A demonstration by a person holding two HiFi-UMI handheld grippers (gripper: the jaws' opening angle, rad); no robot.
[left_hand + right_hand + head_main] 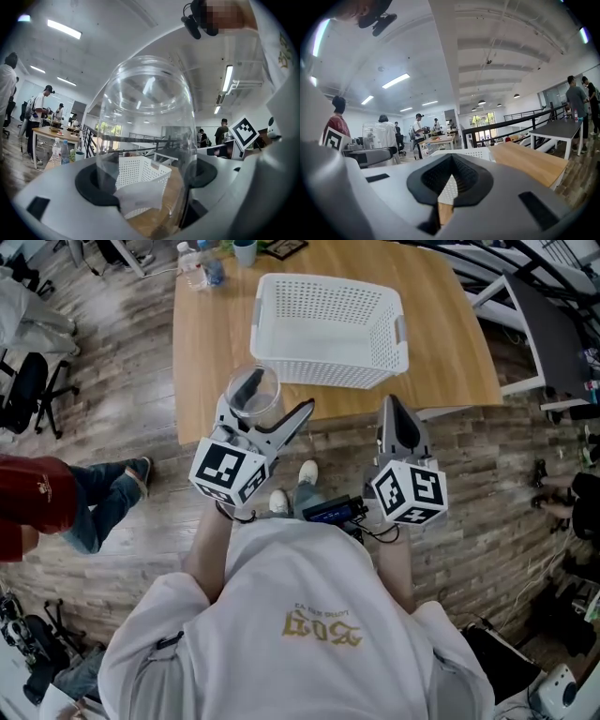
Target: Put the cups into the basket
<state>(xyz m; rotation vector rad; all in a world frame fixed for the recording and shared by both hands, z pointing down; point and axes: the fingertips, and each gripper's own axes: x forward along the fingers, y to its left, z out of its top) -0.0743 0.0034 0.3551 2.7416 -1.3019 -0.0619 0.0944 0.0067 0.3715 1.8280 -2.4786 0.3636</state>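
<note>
Clear cup (253, 392) clamped in the left gripper (272, 404), at centre frame over the table's near edge.

In the left gripper view the cup (147, 140) fills the space between the jaws, which press on its sides; the white basket (140, 180) shows through its wall. In the head view the basket (328, 371) sits on the wooden table (450, 352) in the upper middle, just beyond the cup and apart from it. The right gripper (392, 409) is lower right of the basket, off the table's edge; in its own view its jaws (450, 164) are closed with nothing between them. A bottle (192, 266) stands at the table's upper left.
</note>
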